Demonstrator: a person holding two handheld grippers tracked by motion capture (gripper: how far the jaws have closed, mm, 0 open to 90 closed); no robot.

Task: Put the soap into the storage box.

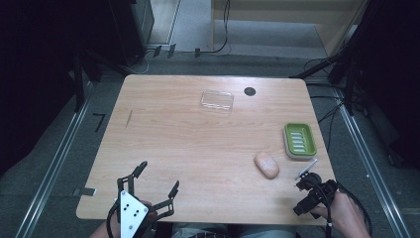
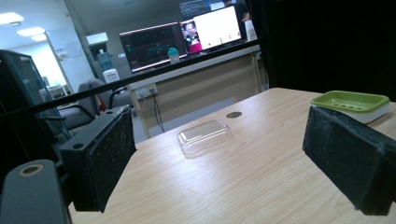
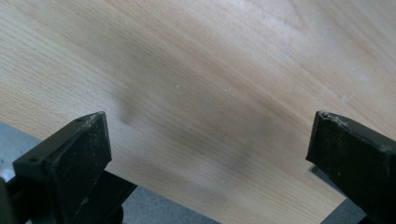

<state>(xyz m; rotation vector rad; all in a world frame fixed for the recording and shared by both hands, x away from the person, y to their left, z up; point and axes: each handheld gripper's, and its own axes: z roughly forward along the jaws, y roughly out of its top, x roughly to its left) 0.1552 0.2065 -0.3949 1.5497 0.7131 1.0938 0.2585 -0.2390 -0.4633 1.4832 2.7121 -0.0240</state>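
Your left gripper (image 1: 157, 183) hovered at the near-left table (image 1: 198, 144) edge, jaws spread wide and empty, while your right gripper (image 1: 311, 191) sat released at the near-right corner. Between them and rightward lay the pink soap bar (image 1: 267, 164), just short of the green soap dish (image 1: 299, 141). It looked light, rigid and likely slick, so gripping across its narrow sides seemed best. You had open wood all around; only the right edge ran close.

Lab/office: monitors (image 2: 187, 39), desk, chairs (image 2: 88, 100), cabling.
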